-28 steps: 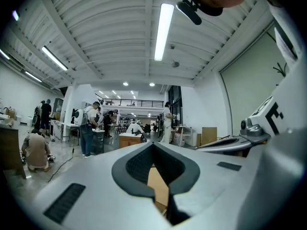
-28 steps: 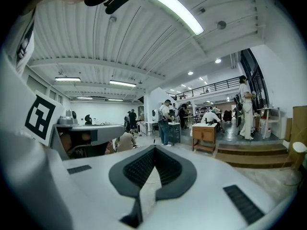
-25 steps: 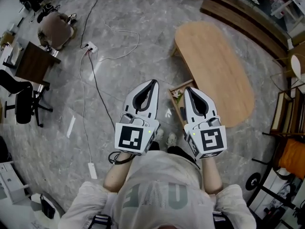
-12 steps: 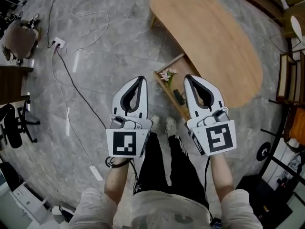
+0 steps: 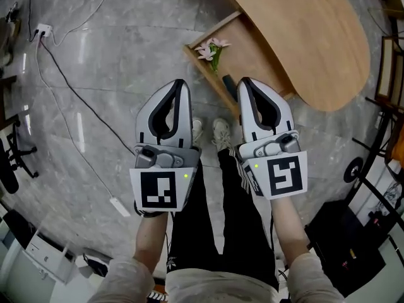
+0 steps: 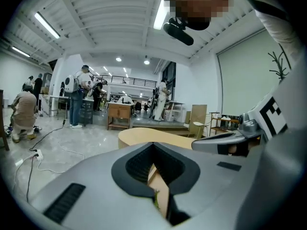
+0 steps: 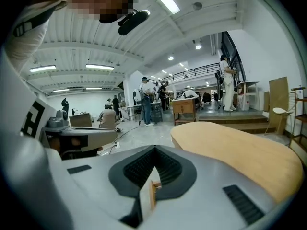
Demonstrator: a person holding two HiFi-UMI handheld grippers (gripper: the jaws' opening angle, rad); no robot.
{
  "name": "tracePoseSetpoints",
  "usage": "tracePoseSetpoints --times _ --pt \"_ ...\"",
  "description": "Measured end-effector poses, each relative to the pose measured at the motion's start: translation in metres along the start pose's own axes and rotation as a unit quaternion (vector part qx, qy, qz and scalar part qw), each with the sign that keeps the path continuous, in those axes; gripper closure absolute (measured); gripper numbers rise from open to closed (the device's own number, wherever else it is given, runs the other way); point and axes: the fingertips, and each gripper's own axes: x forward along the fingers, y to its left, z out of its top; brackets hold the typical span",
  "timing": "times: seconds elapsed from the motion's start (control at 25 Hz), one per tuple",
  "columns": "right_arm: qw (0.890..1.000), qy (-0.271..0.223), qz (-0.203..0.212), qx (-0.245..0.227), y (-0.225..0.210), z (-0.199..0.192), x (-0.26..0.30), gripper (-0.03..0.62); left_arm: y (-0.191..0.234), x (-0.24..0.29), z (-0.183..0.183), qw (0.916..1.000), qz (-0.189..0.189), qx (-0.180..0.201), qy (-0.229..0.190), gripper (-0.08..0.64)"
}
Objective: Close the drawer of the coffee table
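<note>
The left gripper (image 5: 179, 84) and the right gripper (image 5: 245, 83) are held side by side, jaws pressed together with nothing between them, near the open drawer (image 5: 255, 55) of the coffee table (image 5: 309, 30).

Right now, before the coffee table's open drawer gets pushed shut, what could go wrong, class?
1. The flowers lie at one end of the drawer, near its rim; if they overhang, they may get crushed against the coffee table.
2. The right gripper is nearest the front's other end; a push there alone may skew and jam the drawer.
3. The loose dark object inside could slide.
</note>
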Motion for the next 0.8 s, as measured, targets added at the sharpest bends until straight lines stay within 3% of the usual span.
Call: tracePoseSetpoints --times 0.2,0.32,0.44,0.48,0.52,0.56,0.6,0.64,0.72,0.8 --pt "1.0 0.012 0.003 0.005 0.002 -0.018 0.003 0.587 0.0 0.001 -0.022 0.9998 -0.006 0.006 0.019 0.552" --pt "1.0 0.014 0.01 -0.006 0.0 -0.016 0.003 0.586 -0.002 0.01 -0.02 0.999 -0.021 0.035 0.019 0.552" --pt "1.0 0.02 0.013 -0.016 -0.006 -0.014 0.001 0.586 -0.02 0.027 -0.026 0.9899 -0.097 0.094 0.045 0.524" --pt "0.999 0.023 0.013 -0.019 -0.008 -0.014 -0.001 0.586 -0.029 0.033 -0.031 0.9823 -0.132 0.12 0.057 0.388" --pt "0.999 0.026 0.014 -0.021 -0.01 -0.015 -0.002 0.586 -0.037 0.039 -0.038 0.9722 -0.165 0.152 0.068 0.362" --pt "0.999 0.03 0.014 -0.024 -0.013 -0.017 -0.003 0.587 -0.044 0.044 -0.047 0.9583 -0.196 0.193 0.078 0.36" --pt "0.999 0.034 0.015 -0.026 -0.015 -0.019 -0.005 0.586 -0.051 0.048 -0.06 0.9387 -0.226 0.244 0.09 0.346" --pt "0.999 0.038 0.016 -0.029 -0.017 -0.023 -0.006 0.586 -0.058 0.051 -0.077 0.913 -0.258 0.299 0.104 0.334" --pt "0.998 0.049 0.018 -0.032 -0.021 -0.032 -0.009 0.586 -0.064 0.057 -0.121 0.8492 -0.318 0.4 0.134 0.308" --pt "0.998 0.059 0.022 -0.032 -0.022 -0.043 -0.011 0.586 -0.062 0.059 -0.165 0.7765 -0.373 0.481 0.164 0.308"
